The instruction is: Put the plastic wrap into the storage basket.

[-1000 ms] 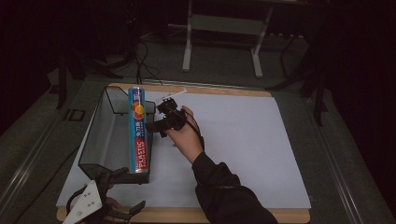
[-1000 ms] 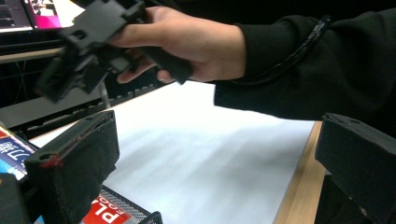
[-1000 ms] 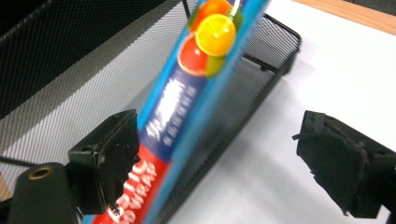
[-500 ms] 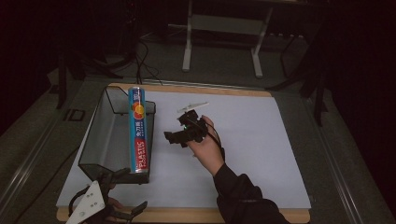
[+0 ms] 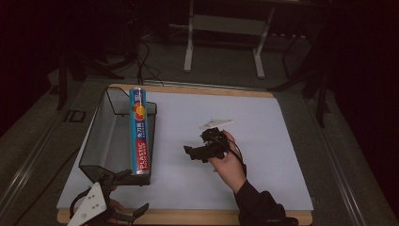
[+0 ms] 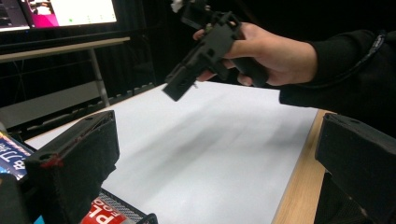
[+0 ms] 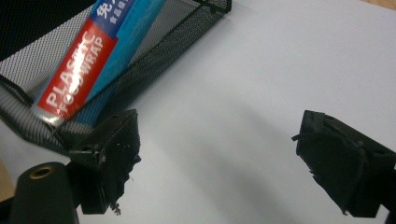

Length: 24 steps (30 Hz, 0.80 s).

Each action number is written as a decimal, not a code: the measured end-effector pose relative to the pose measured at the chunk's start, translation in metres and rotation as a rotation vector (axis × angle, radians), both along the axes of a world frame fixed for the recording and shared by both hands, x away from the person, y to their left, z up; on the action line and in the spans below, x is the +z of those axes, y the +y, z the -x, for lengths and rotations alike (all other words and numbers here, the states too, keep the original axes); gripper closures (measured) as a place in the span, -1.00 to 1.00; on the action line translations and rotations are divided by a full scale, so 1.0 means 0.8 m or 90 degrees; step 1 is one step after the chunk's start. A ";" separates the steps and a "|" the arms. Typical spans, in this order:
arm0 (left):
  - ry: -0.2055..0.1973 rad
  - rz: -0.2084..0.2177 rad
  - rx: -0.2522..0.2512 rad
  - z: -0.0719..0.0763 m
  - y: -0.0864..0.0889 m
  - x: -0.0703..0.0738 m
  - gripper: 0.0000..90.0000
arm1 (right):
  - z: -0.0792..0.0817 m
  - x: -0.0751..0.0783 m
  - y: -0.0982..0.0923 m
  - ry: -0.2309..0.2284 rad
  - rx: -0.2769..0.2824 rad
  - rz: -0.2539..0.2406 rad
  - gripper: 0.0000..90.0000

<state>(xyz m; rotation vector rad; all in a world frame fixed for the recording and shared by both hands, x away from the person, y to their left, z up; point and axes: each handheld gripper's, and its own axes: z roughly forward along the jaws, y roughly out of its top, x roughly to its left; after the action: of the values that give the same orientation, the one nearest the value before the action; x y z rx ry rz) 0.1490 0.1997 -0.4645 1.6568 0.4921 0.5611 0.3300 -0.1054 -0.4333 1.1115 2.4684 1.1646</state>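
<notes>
Blue roll of plastic food wrap (image 5: 139,132) lying lengthwise on the right-hand rim of a black mesh basket (image 5: 106,136), red label end toward the person, far end at the basket's back corner. In the right gripper view the same roll (image 7: 88,56) resting against the mesh wall (image 7: 154,51), label reading "PLASTIC FOOD WRAP".

Basket on the left part of a white sheet (image 5: 263,141) covering a wooden-edged table (image 5: 188,217). Beyond the table – dark floor, cables, pale legs of a stand (image 5: 190,47). A lit screen (image 6: 70,11) at the top of the left gripper view, above a shelf.

Right gripper (image 5: 194,153) held in the right hand (image 5: 228,162) above mid-sheet, well apart from the basket, jaws spread wide and empty, pointed toward the basket. Left gripper (image 5: 129,195) low at the near left table edge, just beside the basket's near corner – jaws likewise parted, gripping nothing. Dark sleeve (image 5: 259,207) entering from the bottom edge.
</notes>
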 end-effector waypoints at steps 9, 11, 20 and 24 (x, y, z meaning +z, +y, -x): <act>0.001 -0.001 0.001 0.000 -0.001 0.000 -0.99 | 0.024 -0.008 -0.042 -0.011 -0.021 -0.006 -0.70; 0.001 -0.002 0.001 0.000 -0.001 0.000 -0.99 | 0.031 -0.012 -0.050 -0.007 -0.024 -0.010 -0.70; 0.001 -0.002 -0.001 0.000 -0.002 -0.001 -0.99 | 0.059 -0.022 -0.076 -0.017 -0.026 0.003 -0.70; 0.002 -0.004 -0.001 0.000 -0.002 -0.001 -0.99 | 0.069 -0.022 -0.086 -0.024 -0.025 0.001 -0.70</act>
<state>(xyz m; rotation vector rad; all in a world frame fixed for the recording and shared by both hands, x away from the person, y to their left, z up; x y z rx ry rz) 0.1490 0.1983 -0.4650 1.6632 0.4909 0.5593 0.2745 -0.1739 -0.4513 1.1226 2.4075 1.1608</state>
